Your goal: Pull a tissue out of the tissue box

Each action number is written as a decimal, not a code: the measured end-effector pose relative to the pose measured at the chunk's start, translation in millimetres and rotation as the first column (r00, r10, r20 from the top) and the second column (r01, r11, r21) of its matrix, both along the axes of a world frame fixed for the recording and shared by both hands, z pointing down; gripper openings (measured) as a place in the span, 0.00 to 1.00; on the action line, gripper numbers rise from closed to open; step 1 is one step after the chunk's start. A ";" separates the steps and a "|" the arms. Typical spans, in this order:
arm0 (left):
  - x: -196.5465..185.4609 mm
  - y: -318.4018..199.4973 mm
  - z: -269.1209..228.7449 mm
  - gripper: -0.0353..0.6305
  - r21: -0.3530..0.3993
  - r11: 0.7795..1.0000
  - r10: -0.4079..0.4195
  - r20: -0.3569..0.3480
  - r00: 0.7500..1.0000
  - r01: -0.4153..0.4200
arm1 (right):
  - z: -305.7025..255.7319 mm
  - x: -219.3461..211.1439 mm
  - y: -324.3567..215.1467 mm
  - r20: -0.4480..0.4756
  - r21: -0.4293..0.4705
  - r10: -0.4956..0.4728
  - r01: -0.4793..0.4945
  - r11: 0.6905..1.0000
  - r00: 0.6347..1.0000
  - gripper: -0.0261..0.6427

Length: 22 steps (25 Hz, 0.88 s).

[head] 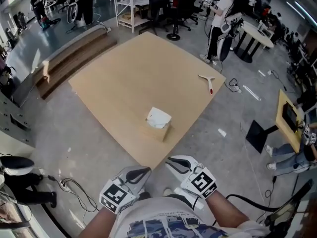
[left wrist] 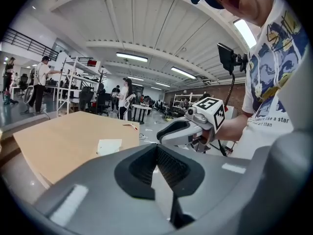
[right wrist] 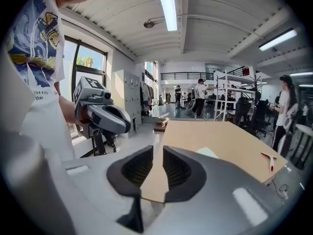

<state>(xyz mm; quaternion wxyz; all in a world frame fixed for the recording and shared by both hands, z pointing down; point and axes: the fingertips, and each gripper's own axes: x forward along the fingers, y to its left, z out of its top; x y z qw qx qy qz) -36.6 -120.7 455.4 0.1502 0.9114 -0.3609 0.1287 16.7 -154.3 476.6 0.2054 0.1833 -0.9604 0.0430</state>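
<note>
A cardboard-coloured tissue box (head: 159, 129) stands near the front corner of the tan table (head: 129, 73), with a white tissue (head: 158, 117) sticking out of its top. The tissue also shows in the left gripper view (left wrist: 108, 146) and the right gripper view (right wrist: 208, 152). Both grippers hang close to my body, short of the table's corner and apart from the box. My left gripper (head: 143, 171) (left wrist: 156, 147) has its tips together and holds nothing. My right gripper (head: 171, 160) (right wrist: 158, 148) shows a narrow gap, with nothing between its jaws.
A white tool with a red handle (head: 208, 82) lies near the table's far right edge. Cables (head: 74, 188) trail on the floor at the left. Stacked boards (head: 64, 58) lie beyond the table's left side. People, chairs and a white rack (head: 131, 4) stand behind.
</note>
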 end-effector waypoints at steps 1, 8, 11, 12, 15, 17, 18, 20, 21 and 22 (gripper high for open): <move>-6.2 -4.3 -0.6 0.06 0.003 1.000 0.011 0.005 1.000 -0.011 | 0.4 -4.6 -7.1 -0.001 0.000 0.017 -0.017 1.000 1.000 0.11; -40.1 -28.6 9.9 0.06 -0.021 0.998 0.056 0.003 0.998 -0.056 | 16.1 -15.4 -64.5 -0.024 -0.003 0.144 -0.145 0.989 0.989 0.11; -44.7 -43.2 10.1 0.06 -0.026 0.998 0.049 -0.005 0.999 -0.049 | 32.9 -15.7 -88.4 -0.047 -0.030 0.152 -0.154 0.988 0.987 0.11; -44.0 -48.5 10.0 0.06 -0.025 0.999 0.047 -0.005 0.999 -0.047 | 37.6 -15.4 -96.6 -0.053 -0.035 0.149 -0.151 0.988 0.987 0.12; -38.2 -66.9 8.5 0.06 -0.026 0.999 0.019 -0.014 1.000 -0.019 | 48.6 -12.4 -125.1 -0.074 -0.046 0.135 -0.138 0.989 0.988 0.13; -32.4 -79.2 6.5 0.06 -0.025 1.000 0.002 -0.019 1.000 -0.003 | 55.3 -10.7 -145.4 -0.088 -0.053 0.121 -0.125 0.991 0.989 0.15; -29.6 -86.2 5.5 0.06 -0.022 1.000 -0.004 -0.015 1.000 0.004 | 59.2 -9.7 -156.3 -0.092 -0.059 0.115 -0.121 0.991 0.989 0.16; -24.9 -99.0 4.9 0.06 -0.020 1.000 -0.019 -0.008 1.000 0.019 | 69.2 -7.8 -176.5 -0.098 -0.082 0.105 -0.113 0.990 0.990 0.19; -23.2 -104.2 5.7 0.06 -0.023 0.999 -0.028 -0.005 1.000 0.028 | 75.5 -7.2 -185.7 -0.101 -0.095 0.099 -0.109 0.989 0.990 0.20; -22.2 -108.7 6.7 0.06 -0.025 0.999 -0.039 -0.001 0.999 0.039 | 82.6 -6.9 -194.3 -0.104 -0.110 0.093 -0.104 0.988 0.990 0.22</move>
